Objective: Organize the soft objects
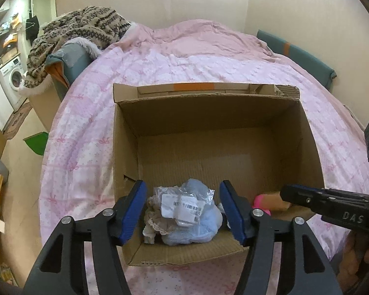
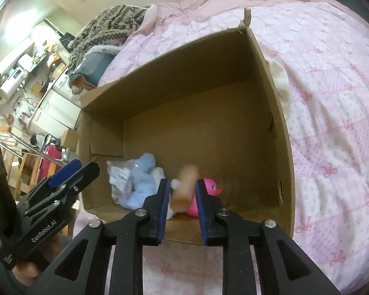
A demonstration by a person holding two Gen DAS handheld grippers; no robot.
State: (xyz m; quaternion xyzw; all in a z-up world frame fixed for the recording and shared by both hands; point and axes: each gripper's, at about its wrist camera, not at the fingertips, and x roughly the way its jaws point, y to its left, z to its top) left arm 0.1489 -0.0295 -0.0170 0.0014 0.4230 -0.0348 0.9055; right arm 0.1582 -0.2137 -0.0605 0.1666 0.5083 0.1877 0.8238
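Observation:
An open cardboard box (image 1: 125,152) lies on a pink bed. In its near corner lies a light blue soft toy in a clear bag (image 1: 192,216), with a beige lace item (image 1: 157,218) beside it. My left gripper (image 1: 182,213) is open above them, with nothing in it. A pink rubber duck (image 2: 210,189) lies in the box. A tan soft cylinder (image 2: 185,186), blurred by motion, is between the fingers of my right gripper (image 2: 183,191), whose jaws stand apart; I cannot tell whether they touch it. The right gripper also shows in the left wrist view (image 1: 286,193).
The pink quilt (image 1: 209,56) covers the bed around the box. A patterned knit blanket (image 1: 81,29) is piled on a teal cushion at the far left. A white cloth (image 2: 281,83) lies beside the box's right wall. A washing machine (image 1: 12,78) stands at left.

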